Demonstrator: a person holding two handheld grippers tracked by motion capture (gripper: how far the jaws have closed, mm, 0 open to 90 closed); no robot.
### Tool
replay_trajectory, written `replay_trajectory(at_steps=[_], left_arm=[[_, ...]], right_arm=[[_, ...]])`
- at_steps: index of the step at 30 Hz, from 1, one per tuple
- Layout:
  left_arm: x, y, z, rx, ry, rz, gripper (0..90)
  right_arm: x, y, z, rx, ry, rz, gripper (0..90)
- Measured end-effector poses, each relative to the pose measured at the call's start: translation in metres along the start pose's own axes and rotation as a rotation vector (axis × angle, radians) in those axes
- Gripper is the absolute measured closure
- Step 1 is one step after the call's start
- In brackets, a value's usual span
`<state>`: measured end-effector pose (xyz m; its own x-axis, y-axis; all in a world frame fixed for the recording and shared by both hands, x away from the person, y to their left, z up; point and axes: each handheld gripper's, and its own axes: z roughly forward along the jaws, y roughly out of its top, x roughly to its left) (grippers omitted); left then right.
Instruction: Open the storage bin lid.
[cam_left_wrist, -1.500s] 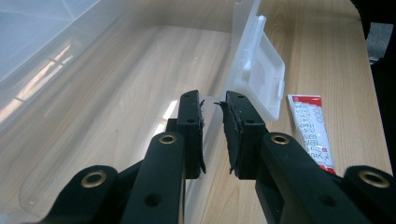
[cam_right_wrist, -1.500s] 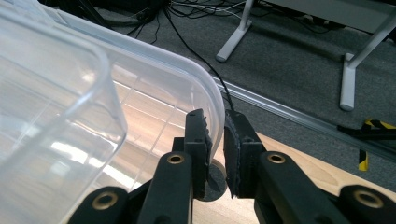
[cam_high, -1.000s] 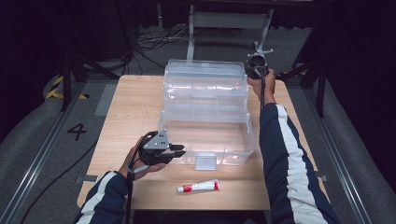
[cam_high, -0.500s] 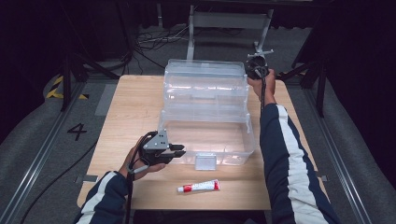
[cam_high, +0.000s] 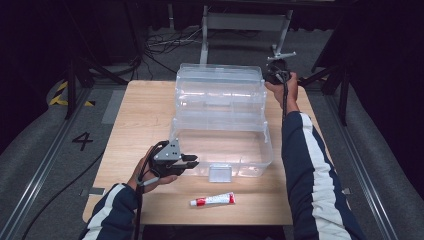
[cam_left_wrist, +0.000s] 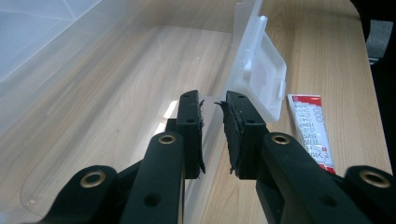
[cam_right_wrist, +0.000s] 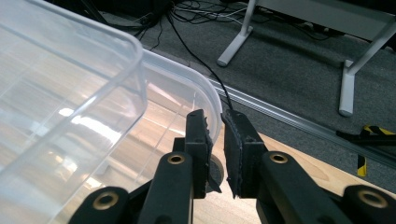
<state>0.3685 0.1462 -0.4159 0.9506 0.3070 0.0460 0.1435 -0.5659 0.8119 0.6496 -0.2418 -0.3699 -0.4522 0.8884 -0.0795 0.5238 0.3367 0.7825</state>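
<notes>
Both claws pinch the clear box: left claw (cam_left_wrist: 214, 135) narrow on its front rim, right claw (cam_right_wrist: 215, 149) on the raised lid (cam_high: 220, 85). Tube (cam_high: 212, 200) waits outside on the table (cam_high: 140, 115).

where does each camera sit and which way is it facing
High view: above the person's side, looking forward and down on the wooden table; both sleeved forearms enter from below.
Left gripper view: rides the left hand-held gripper, jaws astride the clear box wall.
Right gripper view: rides the right hand-held gripper, jaws astride the open lid rim, floor beyond.
Shared: high and left views show the red-and-white tube.
</notes>
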Motion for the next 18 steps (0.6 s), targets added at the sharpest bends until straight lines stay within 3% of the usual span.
replay_trajectory(at_steps=[18], left_arm=[[-0.002, 0.002, 0.001, 0.015, 0.013, 0.014, 76.7]], right_arm=[[0.002, -0.007, -0.043, -0.054, 0.024, -0.035, 80.9]])
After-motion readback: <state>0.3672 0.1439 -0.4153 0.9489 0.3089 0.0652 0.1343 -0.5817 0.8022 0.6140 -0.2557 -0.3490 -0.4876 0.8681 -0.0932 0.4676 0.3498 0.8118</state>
